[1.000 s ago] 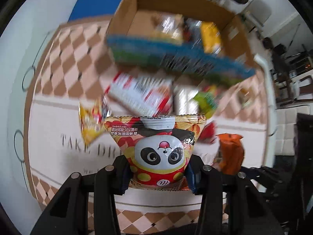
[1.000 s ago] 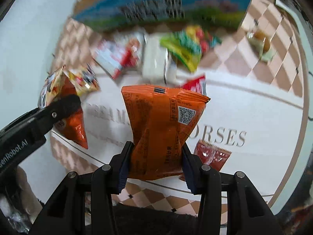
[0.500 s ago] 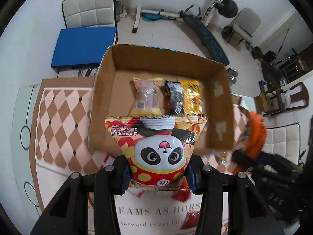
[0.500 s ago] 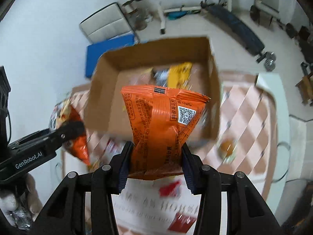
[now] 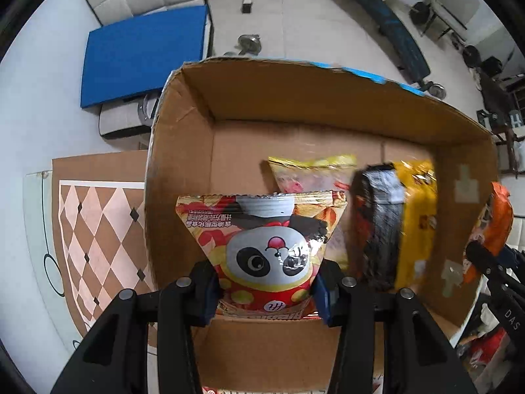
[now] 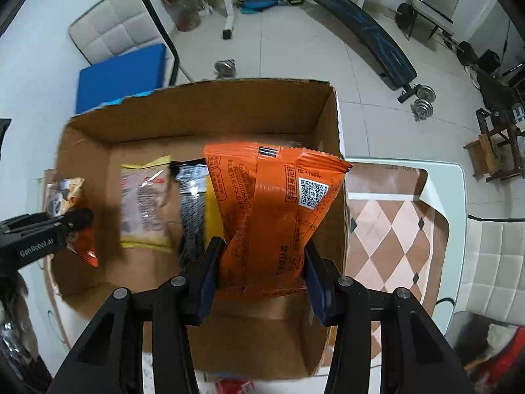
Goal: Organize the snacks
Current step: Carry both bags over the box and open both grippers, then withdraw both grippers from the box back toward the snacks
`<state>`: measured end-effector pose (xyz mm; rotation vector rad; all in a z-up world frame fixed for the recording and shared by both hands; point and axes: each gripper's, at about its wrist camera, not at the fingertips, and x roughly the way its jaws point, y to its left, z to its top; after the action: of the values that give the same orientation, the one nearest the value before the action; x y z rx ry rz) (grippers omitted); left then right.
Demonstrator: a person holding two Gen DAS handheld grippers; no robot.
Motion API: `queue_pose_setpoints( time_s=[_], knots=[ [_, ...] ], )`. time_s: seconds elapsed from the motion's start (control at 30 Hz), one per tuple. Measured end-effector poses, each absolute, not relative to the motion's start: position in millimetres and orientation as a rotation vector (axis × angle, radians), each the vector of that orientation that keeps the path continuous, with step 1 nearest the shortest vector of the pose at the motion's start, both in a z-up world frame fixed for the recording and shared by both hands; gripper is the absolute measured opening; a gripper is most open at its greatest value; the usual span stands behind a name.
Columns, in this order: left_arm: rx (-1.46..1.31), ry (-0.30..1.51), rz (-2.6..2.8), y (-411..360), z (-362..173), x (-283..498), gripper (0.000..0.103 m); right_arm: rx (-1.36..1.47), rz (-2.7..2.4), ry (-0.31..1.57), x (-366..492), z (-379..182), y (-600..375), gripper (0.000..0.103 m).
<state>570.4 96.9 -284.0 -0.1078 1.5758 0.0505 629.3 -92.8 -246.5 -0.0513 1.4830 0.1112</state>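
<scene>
Cardboard makes up the biggest thing in view: an open box standing on the bench, which is covered with a brown and cream diamond-patterned cloth. Both tongs point down into the box from above.

On the box floor lie three snacks side by side: a yellow-edged clear packet, a black packet just beside it, and a yellow packet touching the black one on its far side.

Next in size, the orange snack bag hangs over the right part of the box, near its right wall. The right tongs are clamped tight on its lower end, both blue pads pressing into the crumpled foil.

The panda snack bag hangs over the left part of the box, in front of the yellow-edged packet. The left tongs grip its bottom edge between the two pads, set only narrowly apart, just the width of the bag.

Beyond the bench, on the tiled floor, stand a blue mat and a weight bench.
</scene>
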Motion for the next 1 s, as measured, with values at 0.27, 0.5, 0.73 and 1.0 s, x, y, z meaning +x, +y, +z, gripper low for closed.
queue_pose_setpoints(
  time_s=[0.27,0.5,0.73,1.0],
  knots=[
    [-0.133,1.572,0.048,94.9,-293.0,583.5,0.077,-0.055,0.076,1.561,647.8,-271.6,-95.5,0.089],
    [-0.136,1.527,0.009,86.1,-275.5,572.8,0.078,-0.059,0.081,1.567,642.6,-267.8,-91.5,0.094],
    [-0.159,1.388,-0.039,75.5,-237.0,543.0,0.078,-0.014,0.113,1.523,617.3,-246.2,-93.8,0.095],
    [-0.175,1.275,-0.055,71.1,-195.9,488.6,0.096,0.050,0.186,1.456,557.6,-218.6,-83.8,0.096]
  ],
)
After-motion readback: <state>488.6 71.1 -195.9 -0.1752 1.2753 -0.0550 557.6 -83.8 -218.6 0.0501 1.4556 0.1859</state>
